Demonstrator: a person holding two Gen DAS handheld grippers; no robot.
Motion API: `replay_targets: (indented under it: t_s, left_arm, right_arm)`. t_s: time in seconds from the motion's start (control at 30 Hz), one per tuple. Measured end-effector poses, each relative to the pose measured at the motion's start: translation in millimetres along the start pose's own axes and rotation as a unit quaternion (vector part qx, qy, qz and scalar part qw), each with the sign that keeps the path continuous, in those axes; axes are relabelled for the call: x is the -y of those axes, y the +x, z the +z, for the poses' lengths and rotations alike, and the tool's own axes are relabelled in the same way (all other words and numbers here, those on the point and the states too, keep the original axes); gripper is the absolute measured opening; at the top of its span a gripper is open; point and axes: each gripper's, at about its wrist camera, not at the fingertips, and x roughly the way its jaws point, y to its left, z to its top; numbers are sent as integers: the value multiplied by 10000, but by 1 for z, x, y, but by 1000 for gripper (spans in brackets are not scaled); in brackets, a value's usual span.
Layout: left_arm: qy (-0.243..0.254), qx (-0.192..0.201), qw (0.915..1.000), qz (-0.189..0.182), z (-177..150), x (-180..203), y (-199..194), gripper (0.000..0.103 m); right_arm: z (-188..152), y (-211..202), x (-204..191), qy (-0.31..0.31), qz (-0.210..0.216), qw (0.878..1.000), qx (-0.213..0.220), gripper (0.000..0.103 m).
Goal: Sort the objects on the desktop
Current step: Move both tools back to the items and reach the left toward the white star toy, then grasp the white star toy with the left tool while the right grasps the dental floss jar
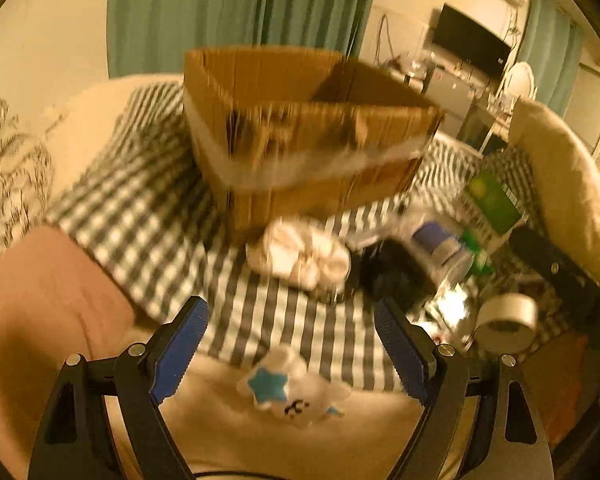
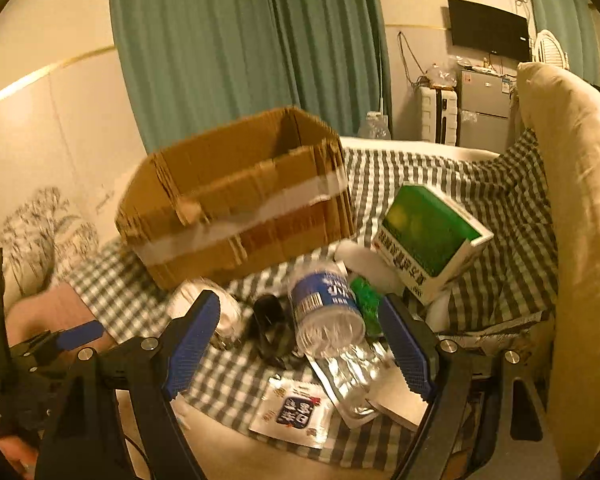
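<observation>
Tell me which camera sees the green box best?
The right wrist view: there the green box is sharp, with its green top and white printed side both showing. In the left wrist view the box is blurred and sits small near the right edge.

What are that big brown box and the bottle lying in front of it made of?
The box looks like matte brown corrugated cardboard: ridged, frayed edges, with a pale tape band around it. The bottle seems to be thin clear glossy plastic: see-through ribbed base, blue printed label.
</observation>
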Motion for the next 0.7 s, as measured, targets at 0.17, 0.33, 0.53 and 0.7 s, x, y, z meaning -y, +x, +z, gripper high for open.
replay_targets:
  t_s: [0.17,0.33,0.53,0.7]
  left_arm:
    - [-9,-402,9990,-178,-14,4,17,88]
    - [-62,-922,9955,-208,-25,2,39,88]
    - [-198,-1369,9898,-355,-33,-5,57,82]
    - [-150,-1312,9903,-431,-35,-4,55,76]
  right_arm:
    - [-3,14,3,7,40,10000,-86,82]
    - [-4,40,3,-63,29,9993,-372,82]
    - [-2,76,0,-286,-133,9972,-672,82]
    - [-3,100,6,-336,-302,9944,-956,82]
